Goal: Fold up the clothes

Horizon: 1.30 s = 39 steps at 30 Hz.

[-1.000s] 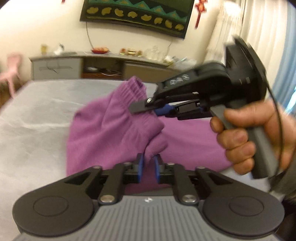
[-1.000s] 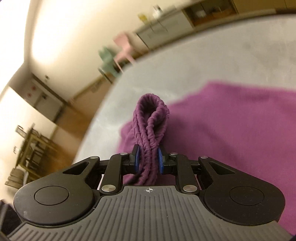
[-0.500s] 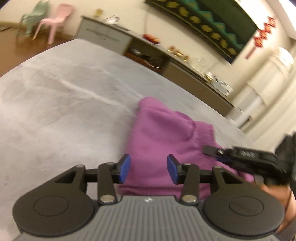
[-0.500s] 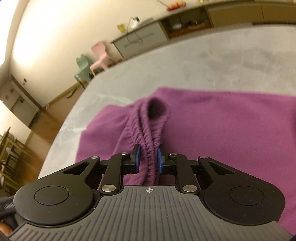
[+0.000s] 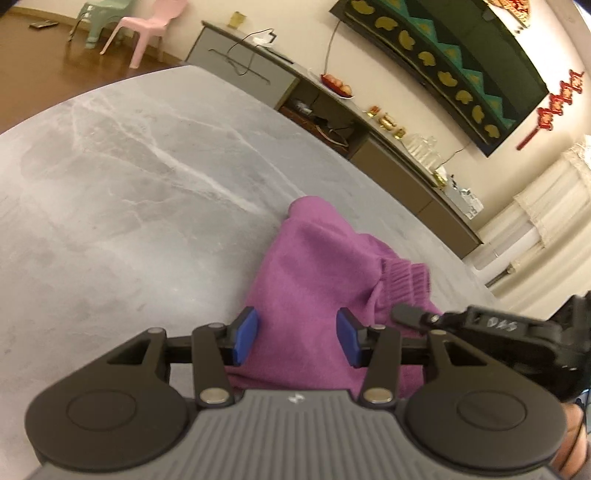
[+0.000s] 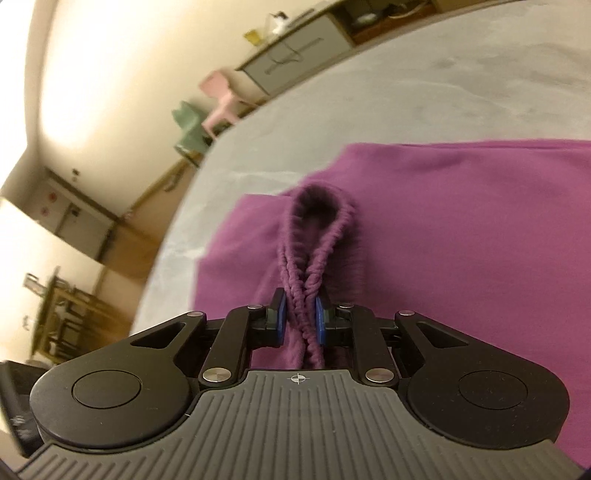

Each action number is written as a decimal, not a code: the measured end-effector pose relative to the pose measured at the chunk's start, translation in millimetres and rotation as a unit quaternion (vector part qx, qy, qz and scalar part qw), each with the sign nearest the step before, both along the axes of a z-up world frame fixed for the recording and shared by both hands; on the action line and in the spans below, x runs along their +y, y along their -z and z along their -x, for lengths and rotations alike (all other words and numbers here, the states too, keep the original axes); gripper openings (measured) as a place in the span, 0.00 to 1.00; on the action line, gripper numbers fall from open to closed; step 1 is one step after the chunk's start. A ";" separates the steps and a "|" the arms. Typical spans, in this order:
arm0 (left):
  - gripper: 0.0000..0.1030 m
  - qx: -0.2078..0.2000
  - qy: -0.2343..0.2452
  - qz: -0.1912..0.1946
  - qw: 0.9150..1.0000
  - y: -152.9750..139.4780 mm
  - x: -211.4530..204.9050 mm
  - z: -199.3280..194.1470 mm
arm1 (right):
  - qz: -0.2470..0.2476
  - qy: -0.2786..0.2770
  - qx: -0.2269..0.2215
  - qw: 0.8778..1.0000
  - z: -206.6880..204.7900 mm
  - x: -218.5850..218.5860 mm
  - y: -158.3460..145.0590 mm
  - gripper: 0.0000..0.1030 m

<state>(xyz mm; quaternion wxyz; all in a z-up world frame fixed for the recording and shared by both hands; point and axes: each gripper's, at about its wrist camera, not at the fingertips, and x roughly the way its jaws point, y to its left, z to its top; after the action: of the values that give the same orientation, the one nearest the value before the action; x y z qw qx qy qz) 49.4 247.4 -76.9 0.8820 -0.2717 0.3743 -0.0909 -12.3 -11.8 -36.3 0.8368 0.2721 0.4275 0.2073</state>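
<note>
A purple knit sweater (image 5: 317, 266) lies bunched on the grey marble table (image 5: 110, 184). My left gripper (image 5: 297, 332) hovers over its near edge, open, with the blue pads (image 5: 245, 336) wide apart and fabric below them but not pinched. My right gripper (image 6: 301, 317) is shut on the ribbed cuff (image 6: 317, 221), which loops up from the jaws above the sweater body (image 6: 461, 221). In the left wrist view the right gripper (image 5: 406, 317) comes in from the right, just below that cuff (image 5: 406, 280).
A long sideboard (image 5: 369, 122) with small items runs behind the table's far edge. A pink chair (image 5: 147, 26) and a green chair (image 5: 99, 14) stand on the floor to the far left. The person's hand (image 5: 576, 435) shows at the bottom right.
My left gripper has let go of the sweater fold, opened wide, rolled and shifted to the sweater's near edge. The right gripper keeps the cuff and has sunk a little.
</note>
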 end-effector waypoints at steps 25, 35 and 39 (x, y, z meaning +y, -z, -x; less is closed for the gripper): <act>0.46 -0.017 -0.042 0.013 0.999 -9.4 22.0 -1.1 | 0.057 -0.018 -0.041 0.997 -0.4 40.2 -18.7 0.08; 0.46 0.001 -0.021 -0.042 0.999 -3.6 0.1 -4.7 | 0.249 -0.044 -0.189 0.949 0.8 91.7 -82.9 0.39; 0.45 0.012 -0.011 -0.071 0.997 0.6 -9.4 -6.8 | 0.260 -0.147 -0.175 0.938 -45.3 147.7 -79.7 0.27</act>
<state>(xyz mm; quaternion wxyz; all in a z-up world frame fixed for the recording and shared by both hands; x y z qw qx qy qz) 56.2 238.0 -77.4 0.8952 -0.2140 0.3876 -0.0511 33.0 135.9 43.4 0.9000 -0.0611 0.3489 0.2542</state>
